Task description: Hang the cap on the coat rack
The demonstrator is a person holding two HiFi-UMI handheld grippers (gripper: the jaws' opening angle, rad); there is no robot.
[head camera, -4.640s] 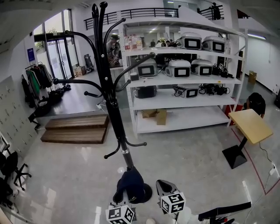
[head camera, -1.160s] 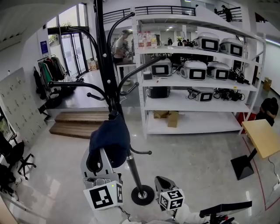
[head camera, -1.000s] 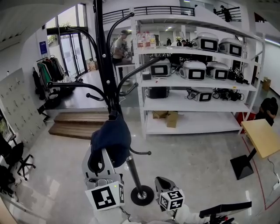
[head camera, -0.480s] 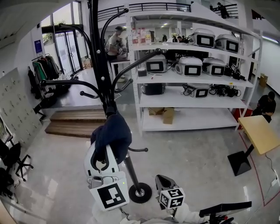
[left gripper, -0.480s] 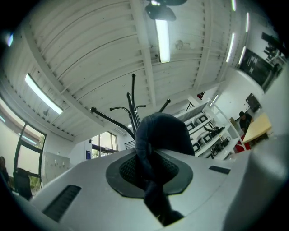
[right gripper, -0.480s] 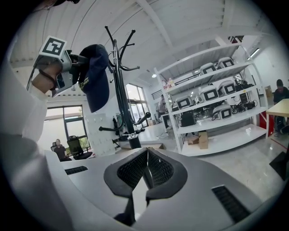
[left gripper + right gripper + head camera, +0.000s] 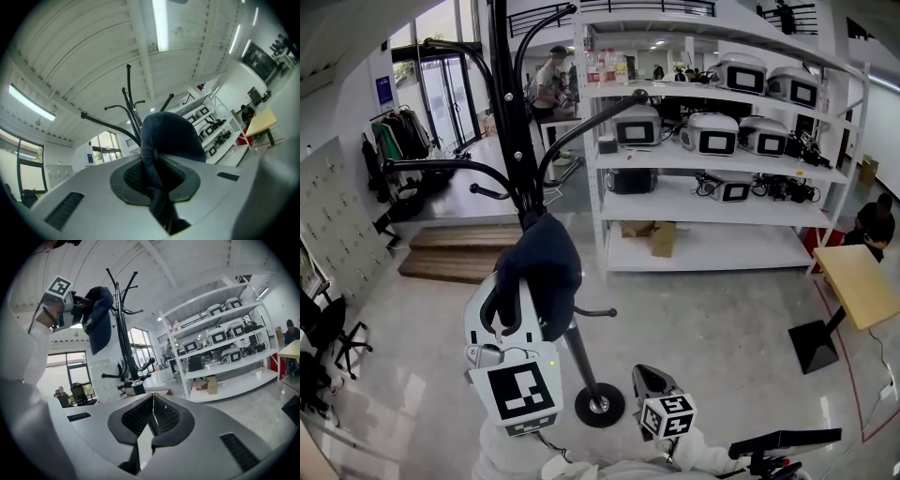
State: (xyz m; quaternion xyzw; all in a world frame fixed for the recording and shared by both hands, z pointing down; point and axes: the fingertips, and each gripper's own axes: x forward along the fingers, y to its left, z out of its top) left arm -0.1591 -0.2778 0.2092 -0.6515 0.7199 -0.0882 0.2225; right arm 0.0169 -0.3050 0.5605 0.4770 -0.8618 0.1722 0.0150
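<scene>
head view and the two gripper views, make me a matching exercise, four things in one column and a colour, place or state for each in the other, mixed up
Column one:
1. cap
2. left gripper
3. right gripper
4. table

Column two:
a. jaws together, nothing between them
b. dark blue, held up close to the pole of the coat rack
c. light wooden top, on the floor at the right edge of the head view
d. jaws clamped on dark fabric

Right pairs: 1-b, 2-d, 3-a, 4-c
</scene>
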